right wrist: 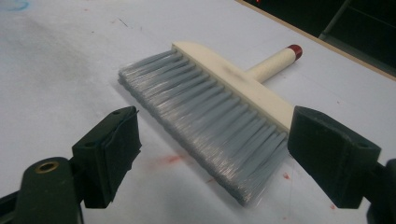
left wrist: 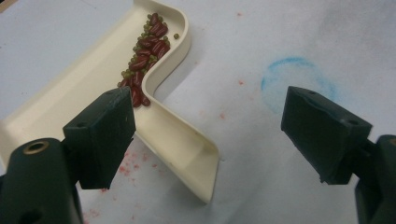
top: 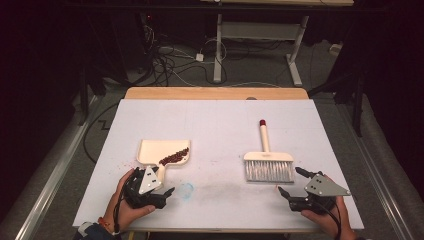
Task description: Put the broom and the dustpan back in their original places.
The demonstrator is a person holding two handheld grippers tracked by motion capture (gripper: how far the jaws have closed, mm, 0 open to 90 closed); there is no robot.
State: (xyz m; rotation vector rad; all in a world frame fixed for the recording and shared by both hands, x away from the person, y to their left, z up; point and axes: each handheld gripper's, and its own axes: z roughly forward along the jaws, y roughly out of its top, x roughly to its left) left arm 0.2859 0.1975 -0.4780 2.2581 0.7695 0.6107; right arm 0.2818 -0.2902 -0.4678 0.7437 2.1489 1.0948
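This looks like a lab or test room rather than a home. A white work board (top: 215, 130) lies on a wooden table (top: 215, 93) under bright light with darkness all around. Behind it, loose cables (top: 170, 62) sprawl over a grey floor (top: 260, 70) beside the metal legs of another table (top: 260, 35).
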